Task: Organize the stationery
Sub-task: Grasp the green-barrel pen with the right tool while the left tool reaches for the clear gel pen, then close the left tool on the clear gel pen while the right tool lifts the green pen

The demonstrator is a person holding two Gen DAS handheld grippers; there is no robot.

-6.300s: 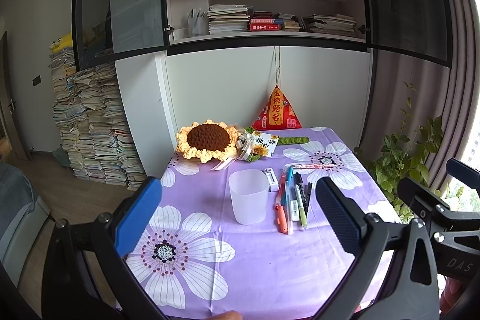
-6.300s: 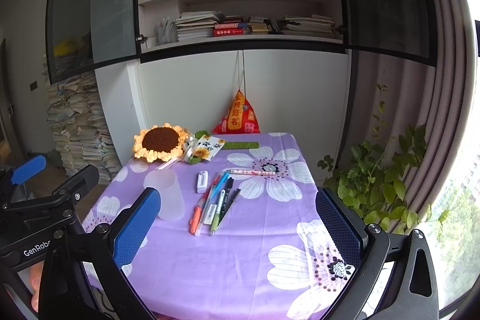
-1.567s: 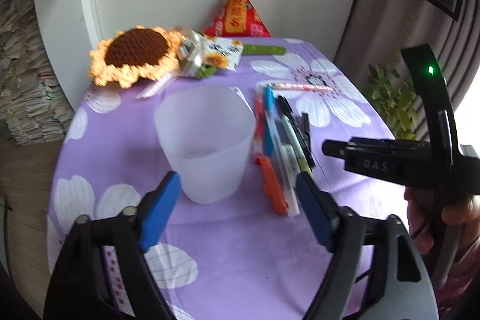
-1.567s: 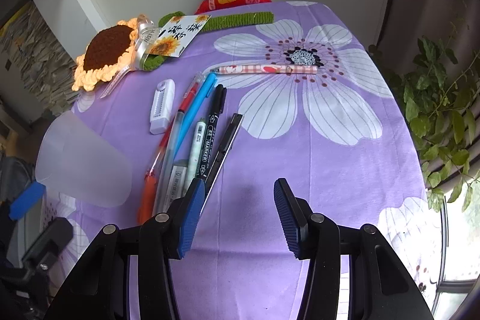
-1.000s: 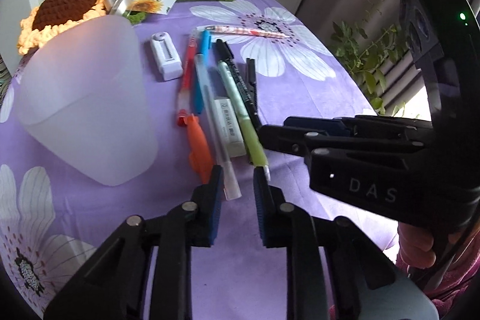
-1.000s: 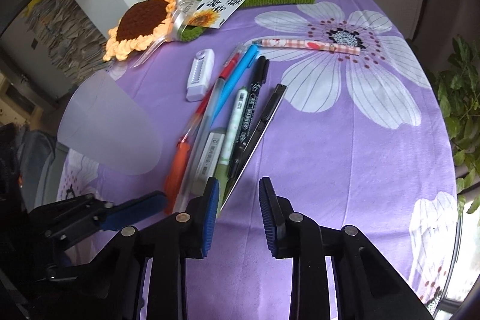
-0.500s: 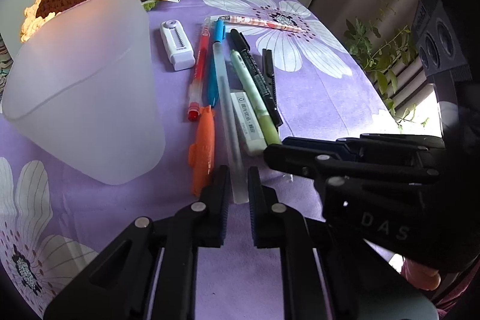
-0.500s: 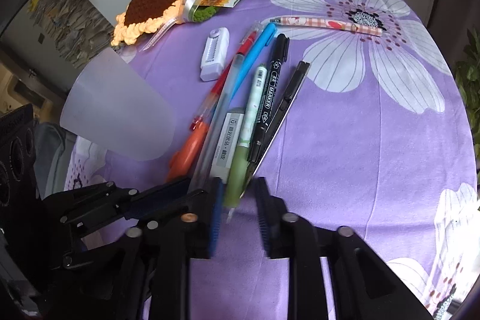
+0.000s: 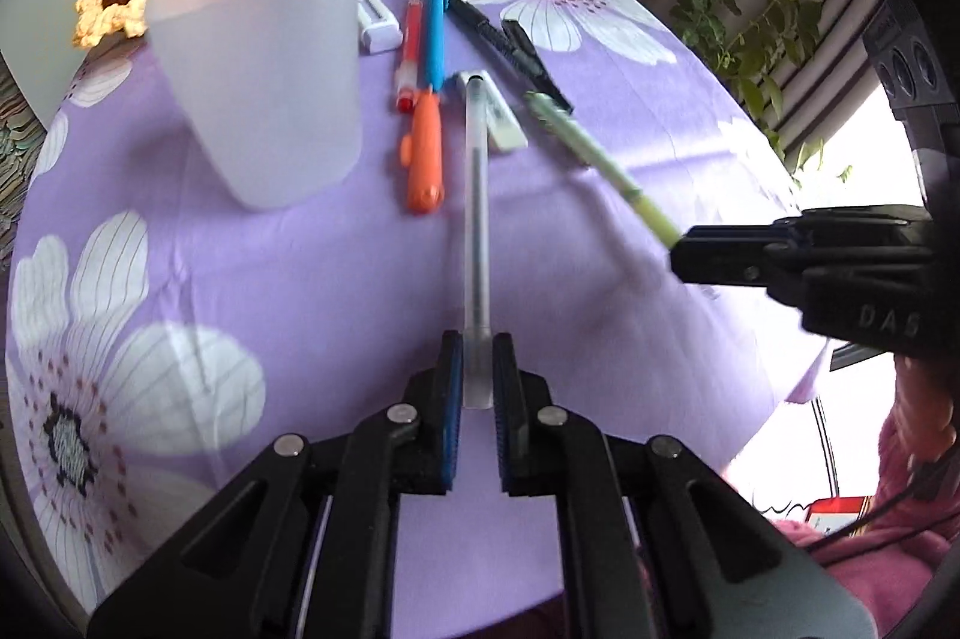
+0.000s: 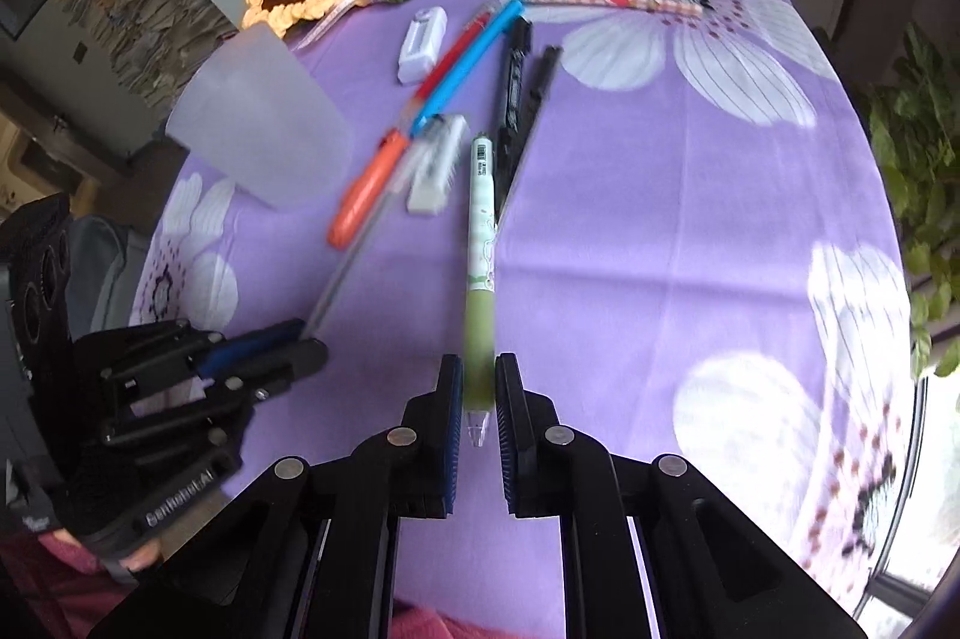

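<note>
Two slim plastic pens (image 9: 476, 219) (image 10: 482, 243), tool-pinched

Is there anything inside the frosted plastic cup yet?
No pens show through the frosted cup; its translucent wall looks uniformly pale, though the bottom cannot be seen directly. The clear pen sits in the left gripper, the green pen in the right gripper.

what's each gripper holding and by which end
Left gripper: clear pen, by its near end. Right gripper: green pen, near its tip end.

"DAS" marks the right gripper (image 9: 684, 252); "GenRobotAI" the left gripper (image 10: 312, 348).
</note>
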